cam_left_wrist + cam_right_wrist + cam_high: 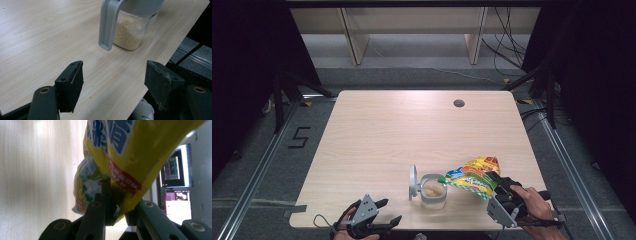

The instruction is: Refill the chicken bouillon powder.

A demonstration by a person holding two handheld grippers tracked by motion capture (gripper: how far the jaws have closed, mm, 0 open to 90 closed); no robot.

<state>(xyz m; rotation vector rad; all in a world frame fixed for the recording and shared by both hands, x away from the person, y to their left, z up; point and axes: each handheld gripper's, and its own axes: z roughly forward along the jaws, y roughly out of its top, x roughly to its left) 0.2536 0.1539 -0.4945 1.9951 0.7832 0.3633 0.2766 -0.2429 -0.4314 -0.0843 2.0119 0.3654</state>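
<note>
A clear jar (433, 191) with pale grains inside stands near the table's front edge, its grey hinged lid (413, 182) flipped up on its left. In the left gripper view the jar (130, 32) and its grey lid (108, 25) sit just beyond the jaws. A yellow snack bag (472, 176) is tilted with its torn end over the jar's mouth. My right gripper (498, 184) is shut on the bag's lower edge; the bag (130, 152) hangs pinched between the jaws. My left gripper (388, 212) rests open at the front edge, left of the jar, holding nothing.
A round cable hole (458, 103) lies in the wooden table (402, 130) at the far right. Beyond the table are a wooden shelf frame (412, 30) and loose cables (507, 45). Dark floor with rails flanks both sides.
</note>
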